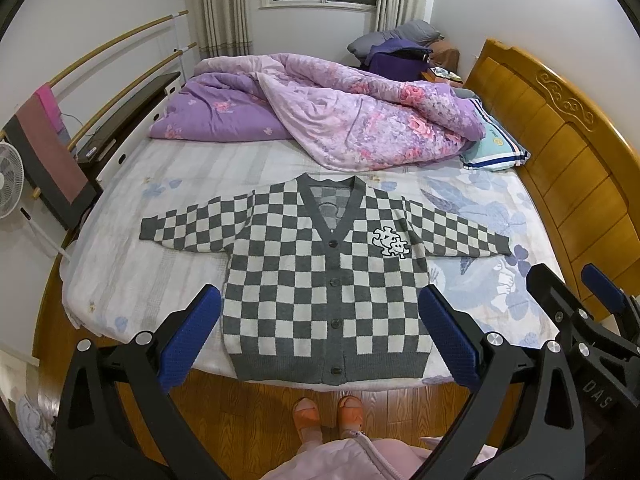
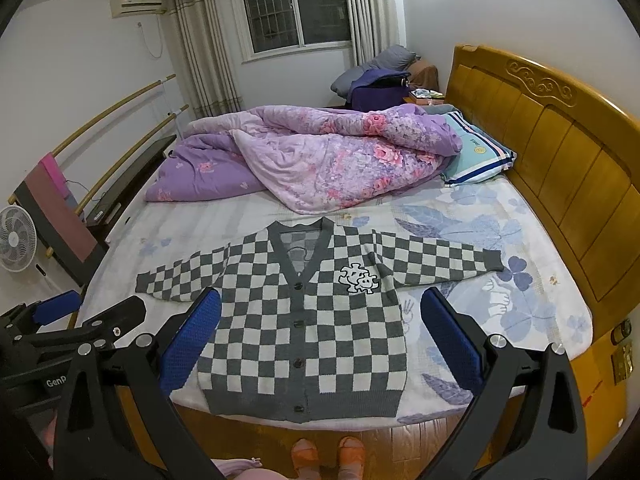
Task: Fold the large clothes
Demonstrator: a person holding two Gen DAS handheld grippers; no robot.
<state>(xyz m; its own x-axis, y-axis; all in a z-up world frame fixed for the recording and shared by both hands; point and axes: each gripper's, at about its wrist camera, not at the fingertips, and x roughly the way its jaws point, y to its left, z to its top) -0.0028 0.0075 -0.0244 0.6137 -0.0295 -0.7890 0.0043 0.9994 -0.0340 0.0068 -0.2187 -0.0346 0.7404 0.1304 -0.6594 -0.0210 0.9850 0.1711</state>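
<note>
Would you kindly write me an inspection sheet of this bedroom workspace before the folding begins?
Surface: bed sheet, pale with blue leaf print, bare near the cardigan.
Job's things: checked cardigan lies flat, face up, buttoned, both sleeves spread, hem at the bed's near edge.
Clutter: purple floral quilt bunched at the far side; striped pillow by the headboard.
Grippers: left gripper and right gripper hang above the near edge, jaws wide apart, holding nothing.
Cables: thin dark cable by the left wall; none on the bed.
Surroundings: fan, window, wooden floor, the person's orange sandals.
</note>
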